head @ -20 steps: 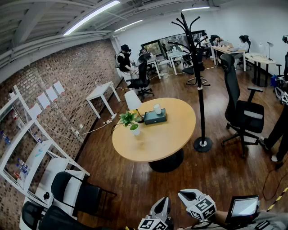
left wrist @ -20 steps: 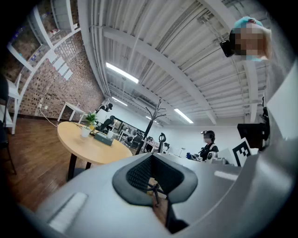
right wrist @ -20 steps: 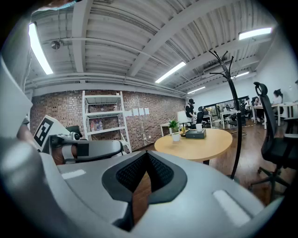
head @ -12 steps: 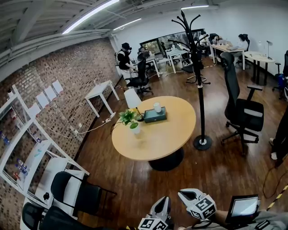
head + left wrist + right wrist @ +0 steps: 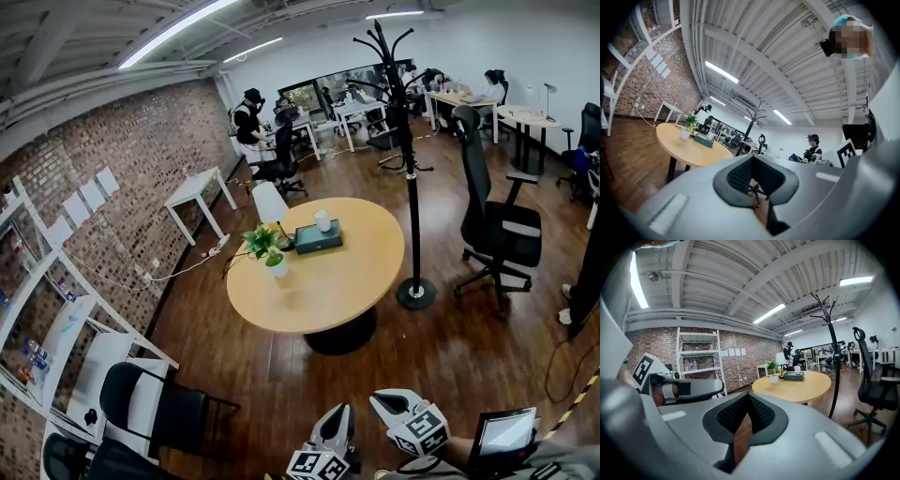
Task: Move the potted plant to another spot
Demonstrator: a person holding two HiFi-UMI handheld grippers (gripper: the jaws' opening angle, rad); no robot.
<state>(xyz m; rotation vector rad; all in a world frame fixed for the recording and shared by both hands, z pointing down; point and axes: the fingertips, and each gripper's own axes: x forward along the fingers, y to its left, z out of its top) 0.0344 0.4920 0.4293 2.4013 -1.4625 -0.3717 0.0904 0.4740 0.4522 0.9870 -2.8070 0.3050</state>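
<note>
The potted plant [image 5: 267,249], green leaves in a small white pot, stands on the left part of the round wooden table [image 5: 347,281] in the middle of the room. It shows small and far off in the left gripper view [image 5: 690,123] and in the right gripper view [image 5: 772,368]. Both grippers are at the bottom edge of the head view, well short of the table. My left gripper [image 5: 337,419] is shut with nothing in it. My right gripper [image 5: 382,404] is also shut and empty, its pads meeting in its own view [image 5: 747,401].
A teal box [image 5: 319,237] and a white cup [image 5: 322,220] sit on the table beside the plant. A black coat stand [image 5: 409,178] and an office chair [image 5: 497,225] are to the table's right, a white shelf unit [image 5: 56,309] and a chair [image 5: 155,403] to its left.
The head view has drifted a little, so the table and room sit slightly further left in the picture. Both grippers stay at the bottom edge, shut.
</note>
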